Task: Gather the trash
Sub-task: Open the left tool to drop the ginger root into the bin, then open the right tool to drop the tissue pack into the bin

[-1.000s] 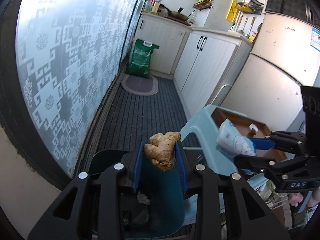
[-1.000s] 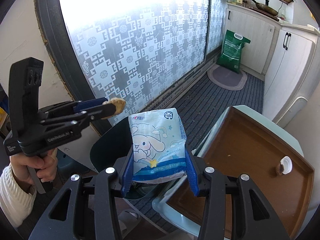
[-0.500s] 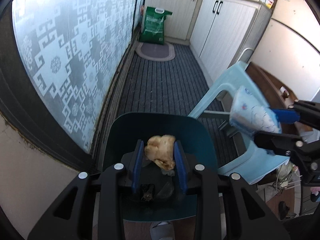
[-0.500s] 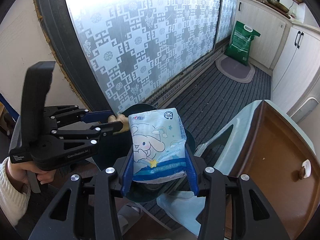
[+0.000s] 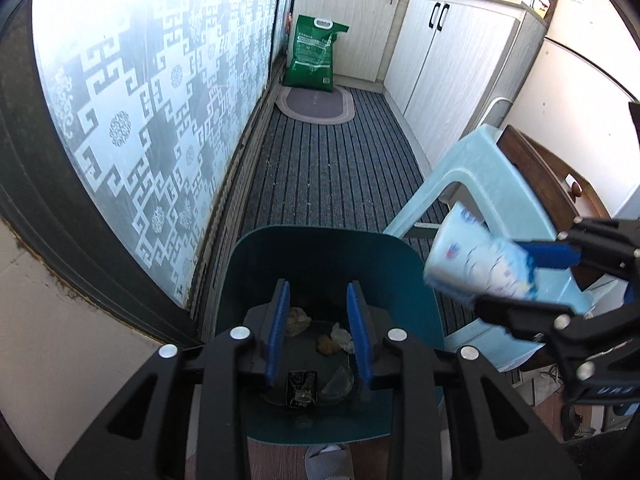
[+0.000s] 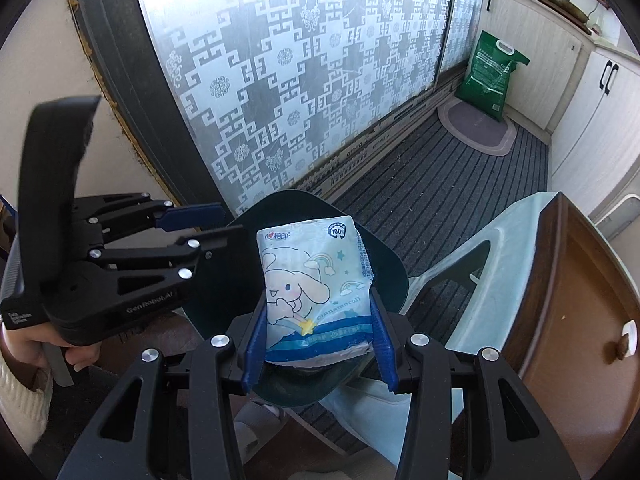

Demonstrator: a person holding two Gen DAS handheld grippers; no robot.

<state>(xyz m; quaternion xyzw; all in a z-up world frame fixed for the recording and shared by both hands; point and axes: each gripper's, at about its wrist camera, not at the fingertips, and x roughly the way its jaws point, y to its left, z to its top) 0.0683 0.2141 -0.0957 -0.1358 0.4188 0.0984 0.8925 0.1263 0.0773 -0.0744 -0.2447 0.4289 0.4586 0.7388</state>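
Note:
A dark teal trash bin (image 5: 320, 256) stands on the floor below both grippers; it also shows in the right wrist view (image 6: 384, 256). My left gripper (image 5: 318, 320) is open and empty right above the bin. A piece of ginger (image 5: 326, 345) lies at the bin's bottom among other scraps. My right gripper (image 6: 316, 340) is shut on a pale blue tissue pack (image 6: 314, 288) with a cartoon dog, held over the bin's rim. The pack also shows in the left wrist view (image 5: 476, 268), to the right of the bin.
A light blue plastic stool (image 5: 476, 184) bears a brown tray (image 6: 580, 304) right of the bin, with a white cap (image 6: 630, 334) on it. A patterned glass door (image 5: 140, 100) runs along the left. A green bag (image 5: 316, 54) and oval mat (image 5: 316, 102) lie by white cabinets (image 5: 452, 56).
My left gripper moved down over the bin, opened and dropped the ginger into it. My right gripper brought the tissue pack closer over the bin.

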